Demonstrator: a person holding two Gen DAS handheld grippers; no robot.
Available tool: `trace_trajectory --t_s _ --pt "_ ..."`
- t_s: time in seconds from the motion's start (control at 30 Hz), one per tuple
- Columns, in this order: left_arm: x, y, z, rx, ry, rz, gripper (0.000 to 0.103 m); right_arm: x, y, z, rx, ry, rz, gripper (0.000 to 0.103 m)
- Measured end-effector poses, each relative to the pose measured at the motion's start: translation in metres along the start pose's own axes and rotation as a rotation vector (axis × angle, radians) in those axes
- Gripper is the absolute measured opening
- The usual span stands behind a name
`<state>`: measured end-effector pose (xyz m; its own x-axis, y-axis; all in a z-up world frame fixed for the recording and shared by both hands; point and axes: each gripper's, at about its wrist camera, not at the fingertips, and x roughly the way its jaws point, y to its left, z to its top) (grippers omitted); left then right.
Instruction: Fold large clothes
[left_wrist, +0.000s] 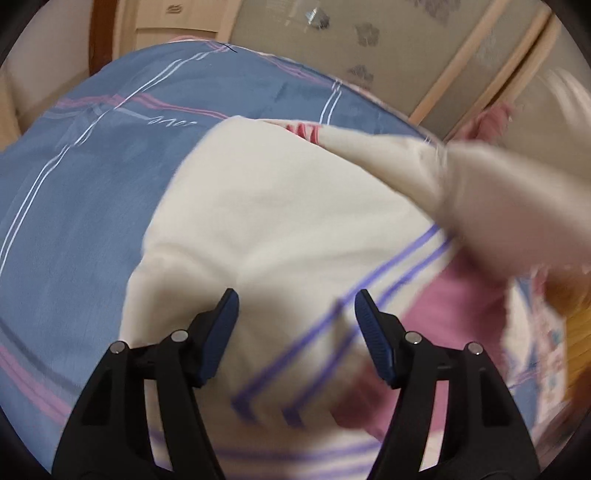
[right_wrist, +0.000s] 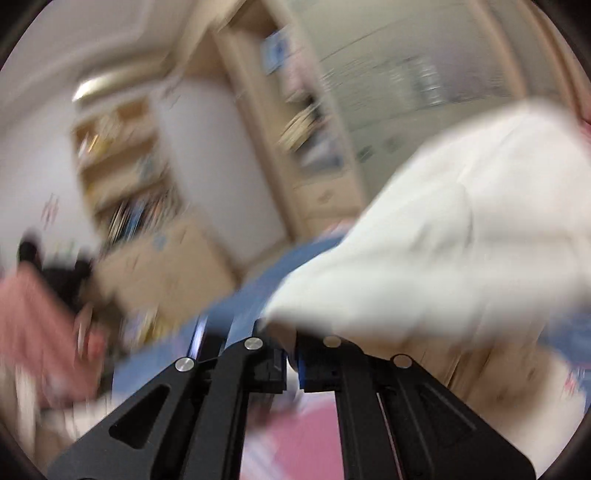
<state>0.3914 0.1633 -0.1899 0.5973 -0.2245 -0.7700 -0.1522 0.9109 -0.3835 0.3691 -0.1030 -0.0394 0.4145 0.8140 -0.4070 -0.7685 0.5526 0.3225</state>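
Left tool (left_wrist: 296, 306): fingers spread wide, nothing between them, poised above the cream garment (left_wrist: 258, 221). The garment lies spread on the bed (left_wrist: 74, 192), which has a blue cover with pink and white stripes. Purple stripes (left_wrist: 332, 325) cross the near part of the cream cloth; a pink panel (left_wrist: 454, 295) shows at its right. One cream sleeve (left_wrist: 480, 192) is lifted up and off to the right, blurred.

Right tool (right_wrist: 291, 363): fingers drawn close together, pinching cream fabric (right_wrist: 461, 236) that rises away to the right above the blue cover. Heavy motion blur in the right wrist view. Far side: pale wooden shelves (right_wrist: 122, 166), contents unreadable. Pink cloth (right_wrist: 40, 332) at near left.
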Motion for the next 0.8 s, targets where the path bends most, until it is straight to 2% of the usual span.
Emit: trace_trajectory --t_s 0.07,0.1,0.13,0.17,0.2,0.23,0.27,0.33,0.4,0.47,0.53,0.63,0.7,0.73,0.8 --pt "-0.023 -0.003 -0.012 -0.005 -0.023 -0.009 0.074 0.011 0.020 -0.056 0.031 0.135 -0.031 0.012" --pt "-0.030 -0.005 -0.016 -0.001 -0.029 -0.004 0.078 0.017 0.027 -0.089 0.047 0.208 -0.086 0.017" --pt "-0.037 -0.008 -0.021 0.005 -0.030 -0.001 0.079 0.018 0.029 -0.104 0.058 0.240 -0.110 0.029" --pt "-0.045 -0.011 -0.028 0.016 -0.024 -0.005 0.081 0.015 0.030 -0.123 0.101 0.260 -0.117 0.047" --pt "-0.048 -0.013 -0.031 0.022 -0.018 -0.008 0.081 0.010 0.028 -0.134 0.152 0.266 -0.105 0.059" --pt "-0.052 -0.016 -0.037 0.029 -0.014 -0.011 0.081 0.000 0.026 -0.146 0.224 0.262 -0.091 0.077" --pt "-0.056 -0.018 -0.041 0.034 -0.012 -0.013 0.081 -0.012 0.024 -0.154 0.274 0.240 -0.088 0.082" --pt "-0.063 -0.023 -0.053 0.051 -0.002 -0.026 0.081 -0.040 0.025 -0.158 0.303 0.193 -0.122 0.083" --pt "-0.068 -0.026 -0.063 0.048 0.011 -0.037 0.082 -0.070 0.020 -0.149 0.289 0.113 -0.232 0.083" --pt "-0.072 -0.029 -0.072 0.042 0.022 -0.050 0.083 -0.112 0.007 -0.139 0.311 -0.052 -0.444 0.102" --pt "-0.073 -0.032 -0.078 0.043 0.031 -0.064 0.084 -0.128 -0.018 -0.134 0.388 -0.120 -0.551 0.102" --pt "-0.075 -0.044 -0.088 0.047 0.052 -0.088 0.084 -0.114 -0.068 -0.135 0.562 -0.113 -0.490 0.102" --pt "-0.075 -0.050 -0.092 0.049 0.066 -0.099 0.085 -0.095 -0.086 -0.134 0.611 -0.078 -0.451 0.102" --pt "-0.076 -0.053 -0.095 0.045 0.073 -0.098 0.085 -0.078 -0.092 -0.131 0.628 -0.043 -0.410 0.098" --pt "-0.079 -0.056 -0.099 0.051 0.076 -0.094 0.085 -0.055 -0.088 -0.123 0.635 0.016 -0.385 0.069"
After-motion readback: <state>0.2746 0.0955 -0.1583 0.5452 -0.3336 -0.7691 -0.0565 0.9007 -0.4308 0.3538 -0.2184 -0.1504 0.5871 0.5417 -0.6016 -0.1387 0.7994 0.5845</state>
